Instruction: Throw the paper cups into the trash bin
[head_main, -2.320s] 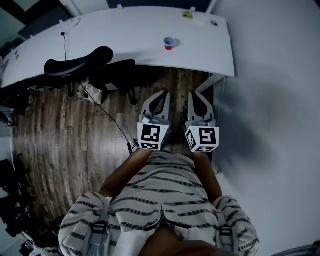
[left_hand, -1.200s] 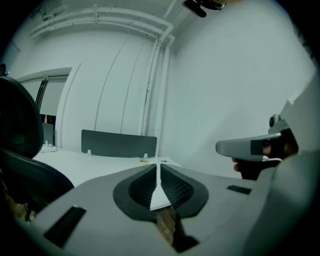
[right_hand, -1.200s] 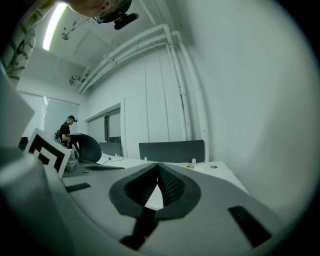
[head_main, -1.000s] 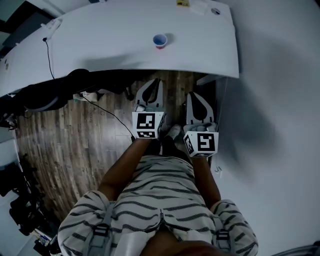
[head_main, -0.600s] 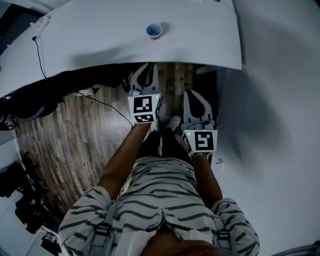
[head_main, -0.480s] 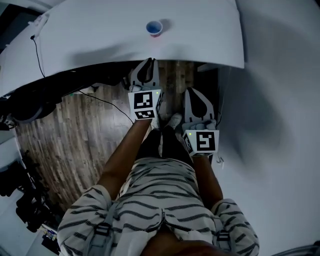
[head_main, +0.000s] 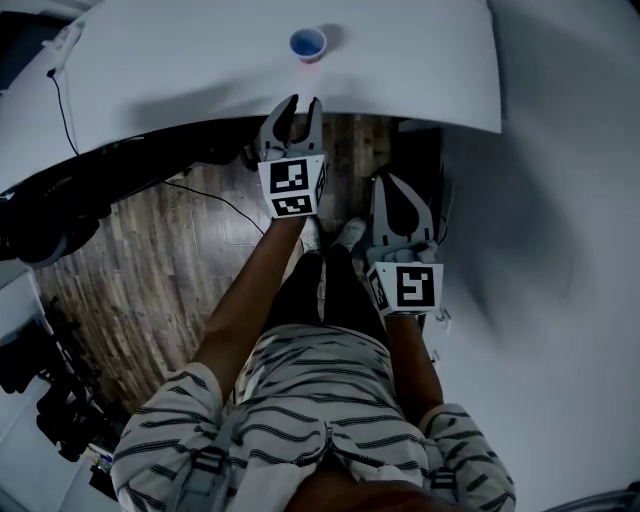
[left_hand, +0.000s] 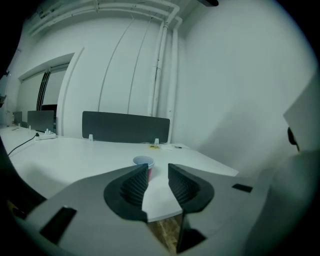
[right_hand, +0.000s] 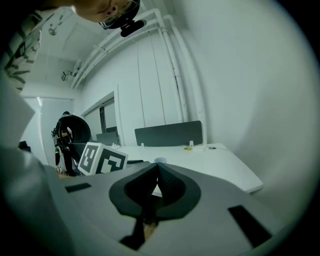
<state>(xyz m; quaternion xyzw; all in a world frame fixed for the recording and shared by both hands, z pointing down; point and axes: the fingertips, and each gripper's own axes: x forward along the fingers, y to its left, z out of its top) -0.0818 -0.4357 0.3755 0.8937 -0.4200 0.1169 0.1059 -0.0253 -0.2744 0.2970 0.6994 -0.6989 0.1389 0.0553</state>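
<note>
A red paper cup with a blue inside (head_main: 308, 44) stands upright on the white table (head_main: 180, 60), near its front edge. My left gripper (head_main: 302, 103) reaches up to that edge, just short of the cup and apart from it. Its jaws have just been opening and hold nothing. In the left gripper view the cup (left_hand: 143, 163) stands beyond the left gripper (left_hand: 158, 169), slightly left of the gap. My right gripper (head_main: 398, 181) hangs lower and further back over the floor, shut and empty. The right gripper (right_hand: 156, 165) hides all but the cup's rim (right_hand: 160, 160).
A dark divider panel (left_hand: 125, 127) runs along the table's far side, with a small yellow item (left_hand: 154, 146) in front of it. A dark office chair (head_main: 45, 215) stands under the table at left and a cable (head_main: 215, 195) crosses the wooden floor. A white wall (head_main: 560, 250) is close on the right.
The left gripper has moved forward to the table's front edge and its jaws have parted. The right gripper has stayed back and shut. The table and cup now sit closer in view.
</note>
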